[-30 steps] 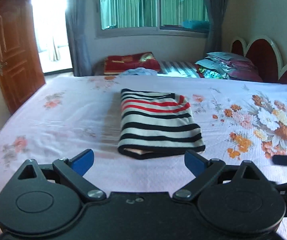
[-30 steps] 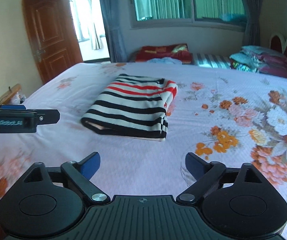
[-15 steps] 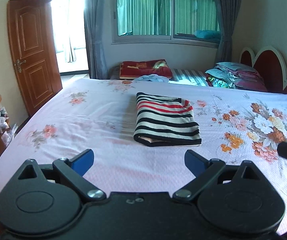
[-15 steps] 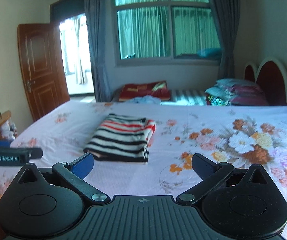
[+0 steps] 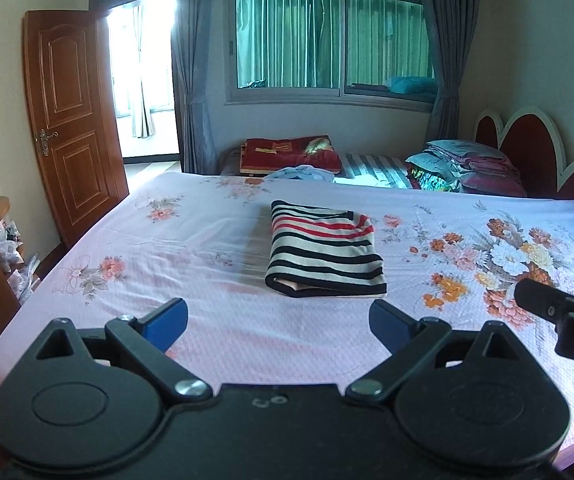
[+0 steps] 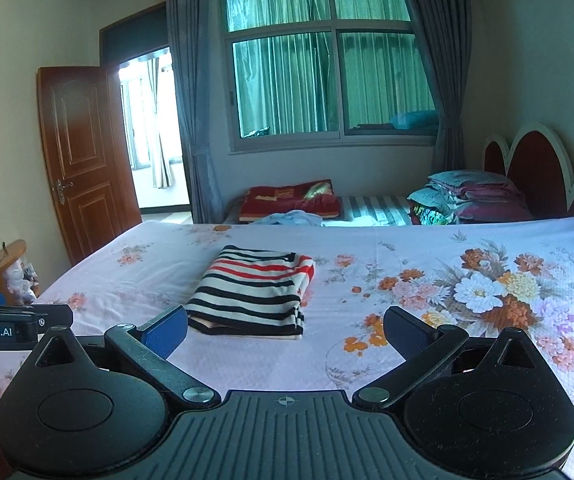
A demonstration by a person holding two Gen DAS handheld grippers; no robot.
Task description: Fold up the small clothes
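Shirt: one striped shirt [image 5: 324, 256], folded, flat mid-bed [image 5: 215, 328].
Left gripper [image 5: 279, 322]: fingers apart, nothing between, short of the shirt.
Right gripper [image 6: 285, 330]: spread wide, holding nothing.
Pillows [image 6: 471, 196]: one stack by the headboard.
Door [image 5: 71, 120]: one, ajar.

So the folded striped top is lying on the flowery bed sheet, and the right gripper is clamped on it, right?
Not quite. The folded striped top does lie on the flowery bed sheet, but the right gripper isn't clamped on it: the right wrist view shows its jaws wide open, short of the top, holding nothing.
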